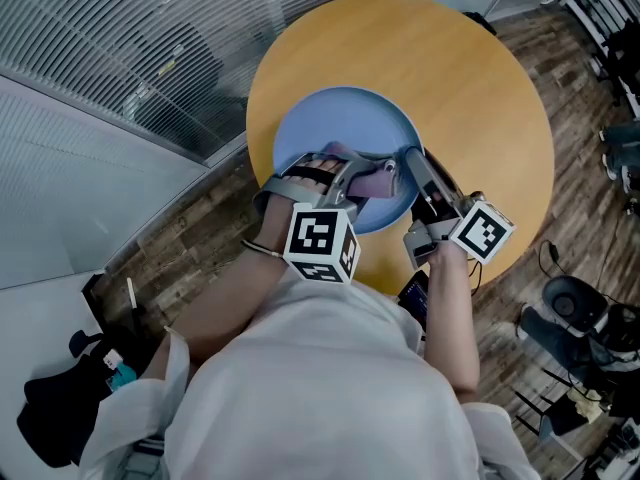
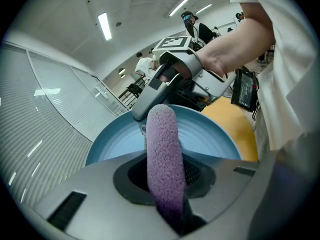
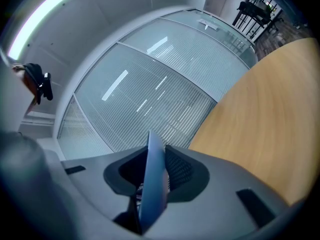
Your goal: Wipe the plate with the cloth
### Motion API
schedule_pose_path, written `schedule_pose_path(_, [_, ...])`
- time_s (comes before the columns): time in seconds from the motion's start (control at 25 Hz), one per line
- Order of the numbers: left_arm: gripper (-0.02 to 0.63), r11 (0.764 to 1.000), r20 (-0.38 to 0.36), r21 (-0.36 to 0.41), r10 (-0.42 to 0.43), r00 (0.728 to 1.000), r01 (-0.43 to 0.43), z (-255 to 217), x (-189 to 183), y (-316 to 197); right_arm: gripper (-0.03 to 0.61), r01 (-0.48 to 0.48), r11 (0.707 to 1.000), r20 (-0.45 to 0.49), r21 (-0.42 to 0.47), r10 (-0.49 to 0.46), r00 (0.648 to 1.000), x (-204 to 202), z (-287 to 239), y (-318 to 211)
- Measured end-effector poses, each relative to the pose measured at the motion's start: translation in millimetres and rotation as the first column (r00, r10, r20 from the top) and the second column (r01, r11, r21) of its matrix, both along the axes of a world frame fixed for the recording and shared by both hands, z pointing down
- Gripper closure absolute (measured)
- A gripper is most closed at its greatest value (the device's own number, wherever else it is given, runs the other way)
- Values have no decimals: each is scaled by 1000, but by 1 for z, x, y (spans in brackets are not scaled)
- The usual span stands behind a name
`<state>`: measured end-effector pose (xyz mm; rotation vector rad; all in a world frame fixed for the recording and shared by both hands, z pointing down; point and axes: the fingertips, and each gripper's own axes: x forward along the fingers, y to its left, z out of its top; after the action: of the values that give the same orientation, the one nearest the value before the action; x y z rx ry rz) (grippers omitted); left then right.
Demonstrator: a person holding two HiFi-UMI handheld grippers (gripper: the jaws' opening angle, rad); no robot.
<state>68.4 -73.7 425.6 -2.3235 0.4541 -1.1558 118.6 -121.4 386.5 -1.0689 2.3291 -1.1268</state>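
Over the round table [image 1: 480,98], my left gripper [image 1: 350,176] pinches the purple cloth [image 2: 164,154] above the blue plate [image 1: 340,128]. My right gripper [image 1: 418,168] clamps the plate's rim (edge-on between its jaws).

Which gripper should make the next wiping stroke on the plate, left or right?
Left. The left gripper is shut on the purple cloth, close over the blue plate. The right gripper is clamped on the plate's rim, so it should probably just hold.
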Motion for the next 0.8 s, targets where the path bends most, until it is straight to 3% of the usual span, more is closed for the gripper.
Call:
schedule_pose_path(0.36, [531,998,-2,11,-64,998,64,0,-17,-13,474,10,1000,1,12,-10,1000,-2,-4,1])
schedule_pose_path(0.8, [531,977,14,6,-214,977,213,6,-60,-43,472,-8,1000,20,13,8,1000,2,-4,0])
